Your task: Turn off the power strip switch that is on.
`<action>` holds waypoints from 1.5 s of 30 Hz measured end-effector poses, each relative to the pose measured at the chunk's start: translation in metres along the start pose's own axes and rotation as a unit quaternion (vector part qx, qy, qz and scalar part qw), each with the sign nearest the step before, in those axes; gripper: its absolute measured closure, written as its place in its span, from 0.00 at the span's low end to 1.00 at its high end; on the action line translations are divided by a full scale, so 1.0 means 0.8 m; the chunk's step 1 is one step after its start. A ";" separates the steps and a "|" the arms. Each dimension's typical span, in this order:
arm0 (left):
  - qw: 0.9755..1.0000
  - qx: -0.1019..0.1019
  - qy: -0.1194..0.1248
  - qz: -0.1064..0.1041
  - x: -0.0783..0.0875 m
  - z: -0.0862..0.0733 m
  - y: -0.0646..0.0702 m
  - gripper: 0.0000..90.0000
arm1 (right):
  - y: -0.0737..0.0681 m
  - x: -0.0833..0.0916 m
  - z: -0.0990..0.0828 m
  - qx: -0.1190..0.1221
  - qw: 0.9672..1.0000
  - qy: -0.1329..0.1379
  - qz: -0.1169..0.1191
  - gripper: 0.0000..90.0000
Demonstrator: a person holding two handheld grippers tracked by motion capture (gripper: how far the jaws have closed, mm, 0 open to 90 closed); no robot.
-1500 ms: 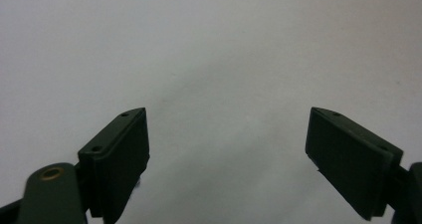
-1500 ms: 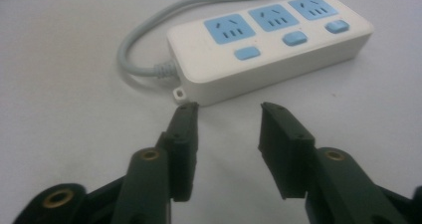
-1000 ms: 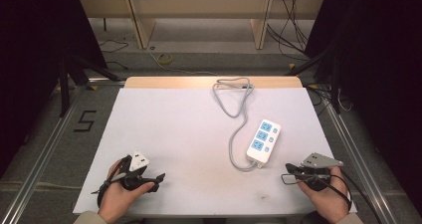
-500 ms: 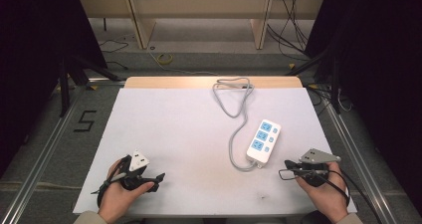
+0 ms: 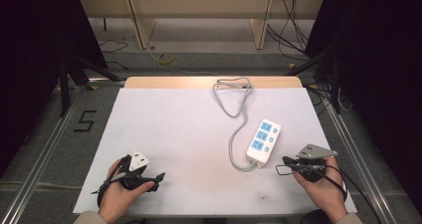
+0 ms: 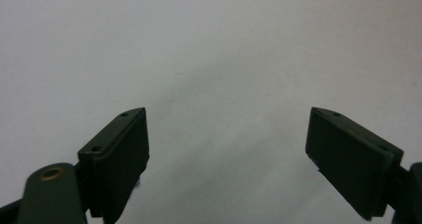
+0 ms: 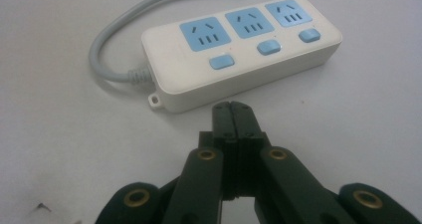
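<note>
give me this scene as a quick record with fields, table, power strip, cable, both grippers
table: white top, wooden strip along the far edge
power strip: white with three blue sockets and three blue buttons, lying flat toward the right side of the table
cable: grey, runs from the strip's near end and loops toward the far edge
left gripper: jaws wide apart, nothing between them, over bare table
right gripper: jaws closed together, empty, tips pointing at the power strip's near side, not touching it
</note>
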State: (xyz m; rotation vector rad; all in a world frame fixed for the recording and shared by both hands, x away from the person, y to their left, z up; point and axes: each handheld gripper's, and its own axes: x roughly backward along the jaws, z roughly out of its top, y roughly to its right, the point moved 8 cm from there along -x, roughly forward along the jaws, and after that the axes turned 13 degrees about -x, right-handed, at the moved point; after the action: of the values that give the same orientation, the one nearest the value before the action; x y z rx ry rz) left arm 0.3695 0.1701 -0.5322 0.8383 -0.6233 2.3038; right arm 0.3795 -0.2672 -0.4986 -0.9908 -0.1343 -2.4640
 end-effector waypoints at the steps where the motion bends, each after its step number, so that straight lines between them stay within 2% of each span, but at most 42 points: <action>1: 1.000 0.000 0.000 0.000 0.000 0.000 0.000 0.19 | 0.000 0.000 0.001 0.000 1.000 0.000 0.000 1.00; 11: 1.000 0.002 0.002 0.000 -0.001 0.001 0.001 0.19 | 0.001 0.000 0.008 -0.001 1.000 -0.004 -0.001 1.00; 31: 1.000 -0.001 0.001 0.000 -0.002 0.001 0.001 0.19 | 0.002 -0.008 0.022 -0.010 0.999 -0.031 -0.001 1.00; 45: 1.000 -0.003 0.002 0.001 -0.002 0.002 0.000 0.19 | 0.000 -0.017 0.035 -0.003 0.999 -0.043 0.004 1.00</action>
State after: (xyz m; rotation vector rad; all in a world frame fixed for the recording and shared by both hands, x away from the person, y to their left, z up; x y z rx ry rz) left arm 0.3712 0.1683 -0.5322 0.8315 -0.6285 2.3031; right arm 0.4054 -0.2542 -0.4874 -1.0985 -0.1523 -2.4168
